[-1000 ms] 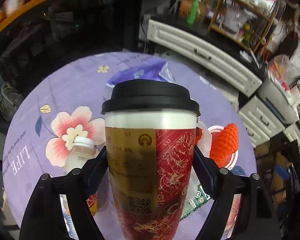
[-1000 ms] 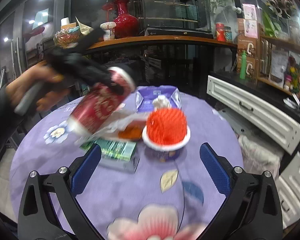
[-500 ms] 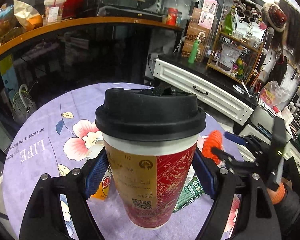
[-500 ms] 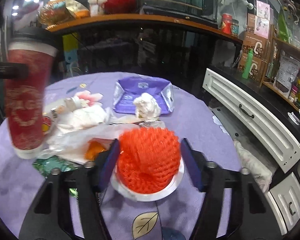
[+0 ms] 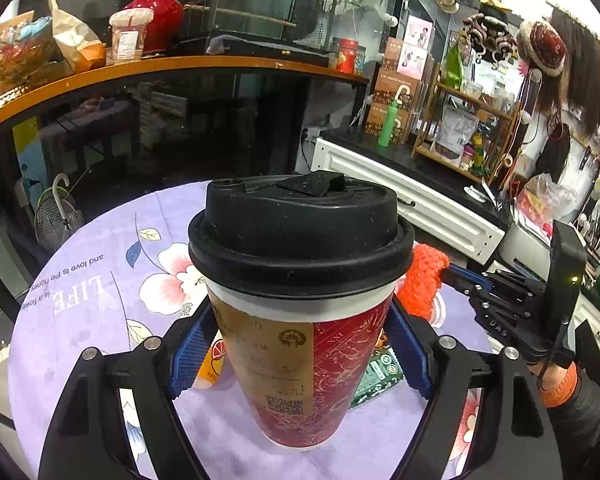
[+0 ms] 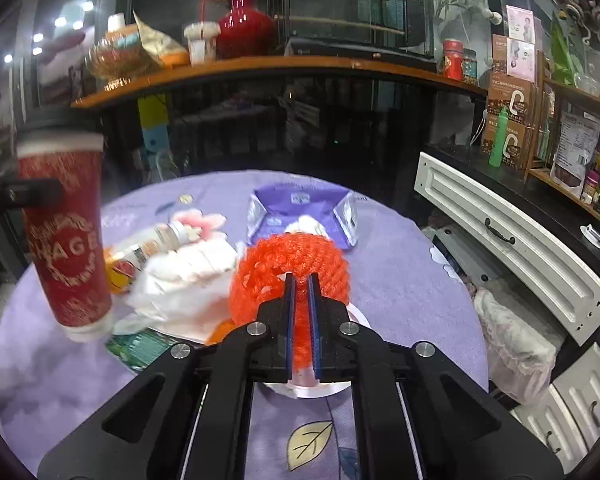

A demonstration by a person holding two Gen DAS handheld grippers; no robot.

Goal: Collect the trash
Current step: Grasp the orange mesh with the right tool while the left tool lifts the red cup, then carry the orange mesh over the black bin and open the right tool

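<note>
— Progress is judged as early: is anything held yet?

— A tall red paper cup with a black plastic lid (image 5: pixel 300 300) is clamped upright between the blue pads of the left gripper (image 5: pixel 300 352), lifted above the round table covered in a lilac floral cloth (image 5: pixel 84 292). An orange foam fruit net (image 6: pixel 288 268) lying in a white dish is pinched by the narrowly closed right gripper (image 6: pixel 301 296).

— What is left to be collected?

— A small drink bottle (image 6: pixel 148 246), crumpled white tissue (image 6: pixel 188 276), a green packet (image 6: pixel 140 346) and a purple foil bag (image 6: pixel 302 212) are seen on the cloth. No bin is shown, so nothing can be counted as disposed of.
</note>
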